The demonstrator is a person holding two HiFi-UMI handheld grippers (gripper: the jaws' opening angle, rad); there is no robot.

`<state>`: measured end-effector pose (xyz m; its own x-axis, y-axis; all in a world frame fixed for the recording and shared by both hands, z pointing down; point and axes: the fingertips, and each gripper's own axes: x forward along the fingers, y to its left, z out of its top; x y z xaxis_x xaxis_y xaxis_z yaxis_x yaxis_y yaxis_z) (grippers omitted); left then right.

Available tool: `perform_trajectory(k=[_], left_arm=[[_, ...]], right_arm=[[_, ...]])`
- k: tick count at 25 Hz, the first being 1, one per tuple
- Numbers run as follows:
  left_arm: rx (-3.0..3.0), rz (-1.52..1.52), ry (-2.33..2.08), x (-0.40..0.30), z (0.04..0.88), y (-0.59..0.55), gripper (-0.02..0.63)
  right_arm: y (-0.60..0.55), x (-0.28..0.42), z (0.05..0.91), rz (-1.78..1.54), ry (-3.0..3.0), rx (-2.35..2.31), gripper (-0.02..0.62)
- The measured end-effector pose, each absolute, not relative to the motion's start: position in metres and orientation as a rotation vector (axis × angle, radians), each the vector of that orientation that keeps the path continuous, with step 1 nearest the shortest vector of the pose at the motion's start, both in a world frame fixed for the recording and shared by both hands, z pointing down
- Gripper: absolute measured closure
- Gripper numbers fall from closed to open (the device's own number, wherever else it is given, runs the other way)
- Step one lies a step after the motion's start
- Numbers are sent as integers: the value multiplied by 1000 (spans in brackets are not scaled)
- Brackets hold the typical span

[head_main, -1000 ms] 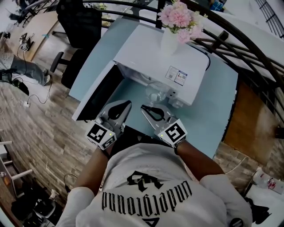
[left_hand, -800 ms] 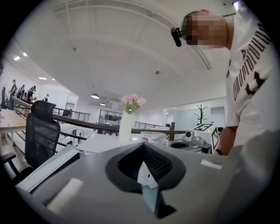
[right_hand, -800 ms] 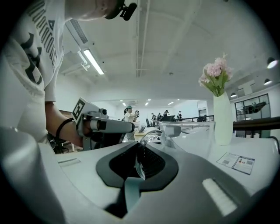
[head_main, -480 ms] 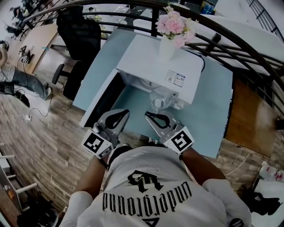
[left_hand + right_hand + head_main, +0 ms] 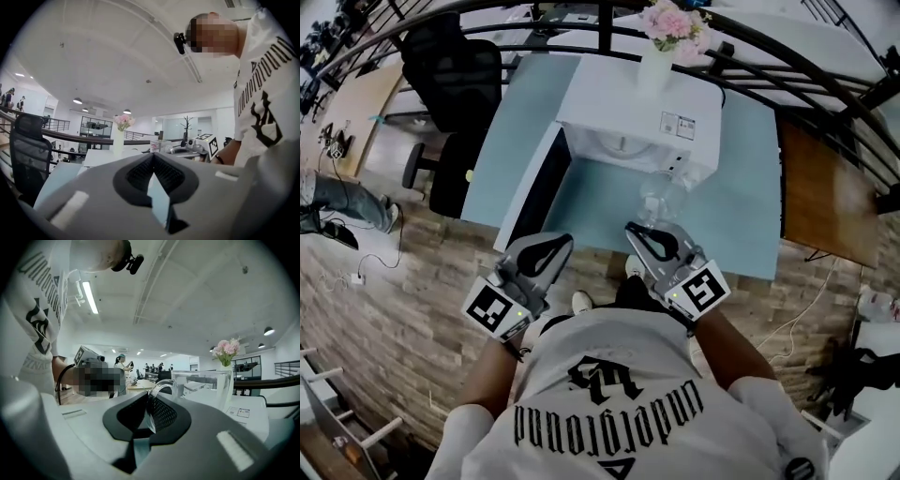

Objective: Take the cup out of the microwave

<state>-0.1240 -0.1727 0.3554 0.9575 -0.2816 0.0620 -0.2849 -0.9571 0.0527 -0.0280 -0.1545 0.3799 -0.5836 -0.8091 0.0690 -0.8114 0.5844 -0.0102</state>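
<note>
Grey plastic left gripper [image 5: 152, 158], ribbed black pads [image 5: 139, 171] pressed together, empty. Grey right gripper [image 5: 148, 399] clamps the curved handle [image 5: 159, 387] of the clear glass cup [image 5: 202, 389], a grip only its own view shows. The cup hangs over the pale blue table [image 5: 741, 208], farther out of the boxy white microwave [image 5: 623, 112] than a second ago.

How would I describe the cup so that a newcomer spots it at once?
Find the white microwave, door open, on the light blue table. Just in front of it, the cup is held by the right gripper, whose jaws pinch its handle. It is the only clear glass thing there, unlike the white vase of pink flowers on top.
</note>
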Motion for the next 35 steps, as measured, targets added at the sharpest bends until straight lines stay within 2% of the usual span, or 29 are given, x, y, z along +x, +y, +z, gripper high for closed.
perform_trajectory(k=[7,15,35], left_arm=[[3081,32,-292,-153,341,-140,555],[3018,-38,-283,-150,339,-108,557],[2953,-75,-450,-59,346,47,557]], right_arm=[[-109,-44,368,15,-2667,1552,578],[-62,-29,350,2,-2658,1561,578],[98,34,368,77,-2808,1336,578]])
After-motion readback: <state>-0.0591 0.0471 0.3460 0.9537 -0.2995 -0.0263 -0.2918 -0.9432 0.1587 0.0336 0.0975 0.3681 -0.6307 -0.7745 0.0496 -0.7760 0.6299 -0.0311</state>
